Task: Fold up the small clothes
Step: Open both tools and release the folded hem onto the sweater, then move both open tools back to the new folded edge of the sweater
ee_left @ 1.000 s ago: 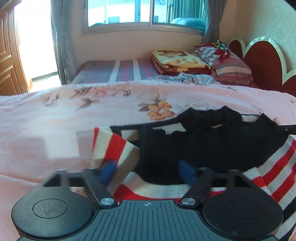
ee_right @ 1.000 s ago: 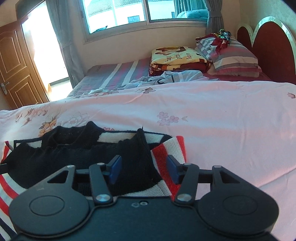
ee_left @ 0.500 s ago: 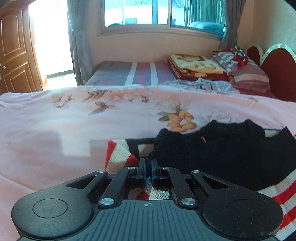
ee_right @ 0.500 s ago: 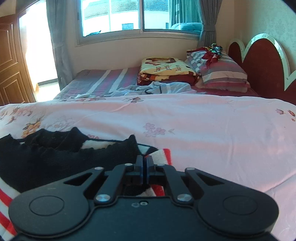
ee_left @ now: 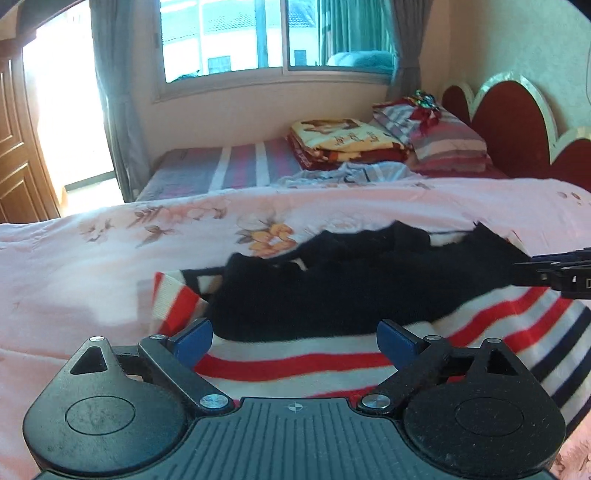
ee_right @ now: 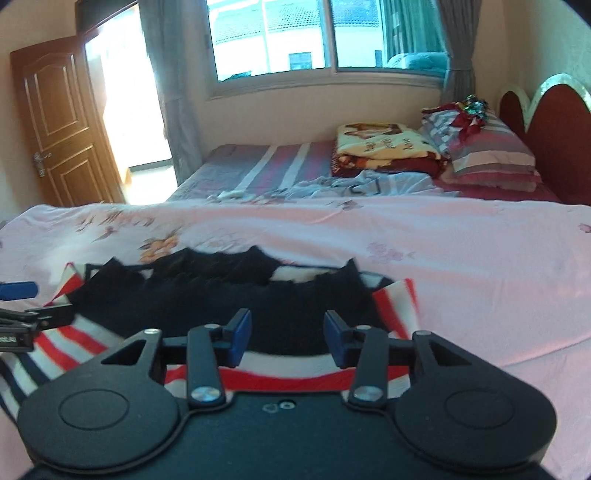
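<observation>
Fingers of your left gripper [ee_left: 293,341] stand wide apart, nothing pinched; they have just been opening, and the striped sweater [ee_left: 295,363] lies under the gap, not gripped. Fingers of your right gripper [ee_right: 287,338] are at a narrower gap, also just opening, clear of the cloth, nothing between the pads.

The sweater sits on the pink floral bedspread [ee_left: 92,266], filling lower centre of both views. Its black part [ee_left: 351,291] is folded over the red, white and navy stripes. In the left view the right gripper's tip pokes in from the right edge; in the right view the left gripper's blue finger [ee_right: 18,290] shows at the left edge.

Risks, as judgement:
- The knit looks soft and springy, so the fold may relax or slide once nobody holds it.
- The black layer's upper edge is ragged, not squared, so the next fold could come out skewed.
- The wide left fingers sit close above the stripes; a low pass could snag the knit and drag the fold open.
- Both views are motion-blurred near the cloth, so exact clearance cannot be told.

Around: crumpled pale garment [ee_right: 369,182] upper centre, folded blanket [ee_right: 384,147] and striped pillow [ee_right: 491,155] upper right, red headboard [ee_left: 517,122] far right, window [ee_right: 328,35] top, wooden door [ee_right: 59,122] upper left. All well apart from the sweater; nothing blocks the fold area.
</observation>
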